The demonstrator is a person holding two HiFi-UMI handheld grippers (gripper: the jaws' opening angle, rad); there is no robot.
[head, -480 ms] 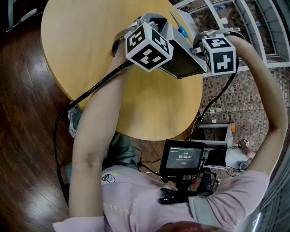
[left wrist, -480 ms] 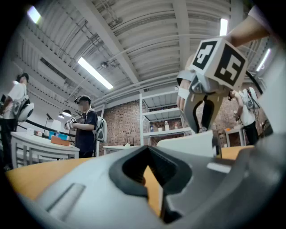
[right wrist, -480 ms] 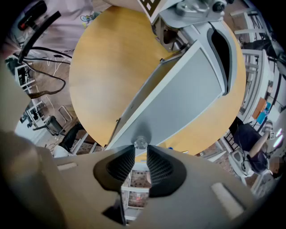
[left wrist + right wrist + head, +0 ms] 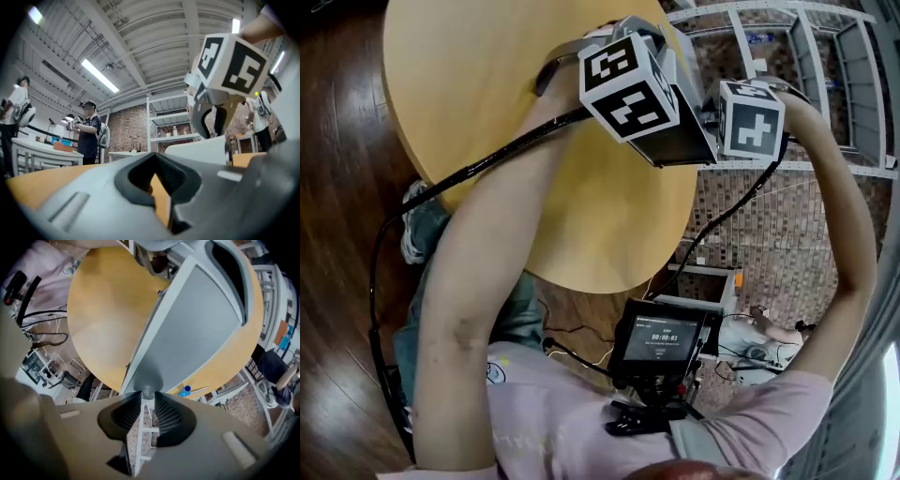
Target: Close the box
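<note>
1. The right gripper (image 4: 147,393) has its fingers drawn in almost to touching. They pinch the near edge of the grey lid (image 4: 197,324), where a small pale knob (image 4: 147,390) sits right between the fingertips.
2. From those fingertips the lid runs straight away, its long axis pointing up and to the right in the right gripper view. A dark, long handle slot (image 4: 229,273) lies at the far end.
3. The lid stands at a slant over the round wooden table (image 4: 108,310) rather than lying flat. Its pale side edge climbs away from the fingers on their left.
4. In the head view the box (image 4: 680,141) sits between the two marker cubes at the far edge of the table, with a dark face turned toward the person.
5. The left gripper (image 4: 153,159) has its fingertips closed together at a point with nothing held between them; only a sliver of table shows behind the pads.
6. Just beyond those fingers and to their right rises a pale part of the box, with the right gripper's jaws reaching down onto it from above.
7. A small blue item (image 4: 186,390) lies on the table just to the right of the right gripper's fingertips, beside the lid's near corner.
</note>
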